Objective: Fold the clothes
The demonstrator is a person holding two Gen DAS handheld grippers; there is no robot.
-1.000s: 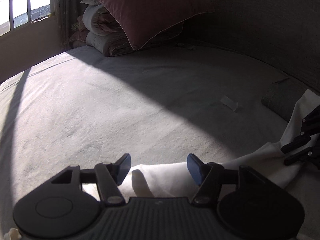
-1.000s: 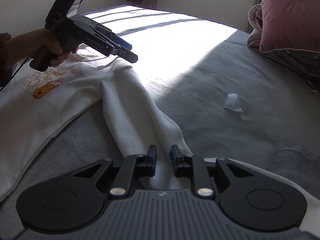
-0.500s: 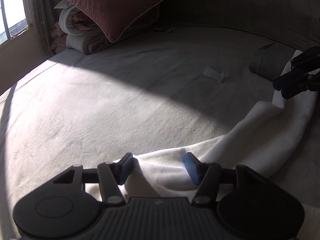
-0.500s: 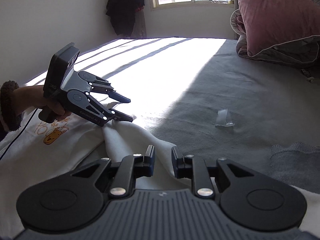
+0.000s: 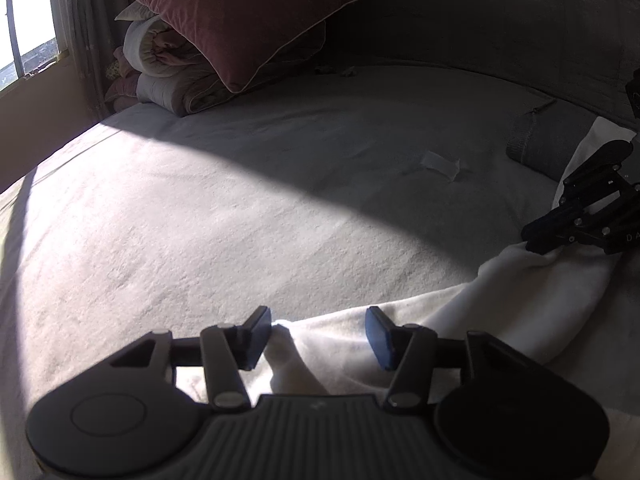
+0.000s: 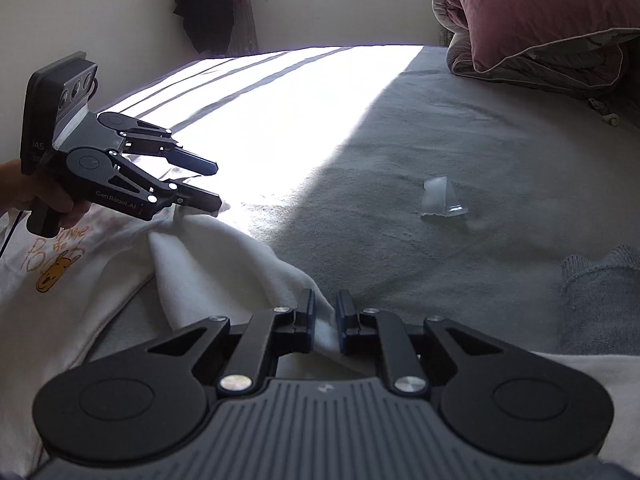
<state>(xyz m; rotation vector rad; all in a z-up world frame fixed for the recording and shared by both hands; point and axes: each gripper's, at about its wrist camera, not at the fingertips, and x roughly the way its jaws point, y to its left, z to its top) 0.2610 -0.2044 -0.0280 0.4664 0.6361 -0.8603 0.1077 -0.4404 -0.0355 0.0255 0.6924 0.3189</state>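
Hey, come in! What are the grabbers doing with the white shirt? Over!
Right gripper just closed, pinching sleeve end. Left gripper open over the white shirt. Clear plastic scrap on the bed, off to the side.

Grey bed (image 6: 460, 128), white sweatshirt (image 6: 208, 256), pillow (image 6: 532, 12)

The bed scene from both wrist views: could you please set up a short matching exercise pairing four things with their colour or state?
Things:
1. pillow
2. sweatshirt
3. right gripper
4. left gripper

States:
A. jaws apart
B. white with an orange print
C. dusty pink
D. pinching a sleeve

Pairs: 1-C, 2-B, 3-D, 4-A
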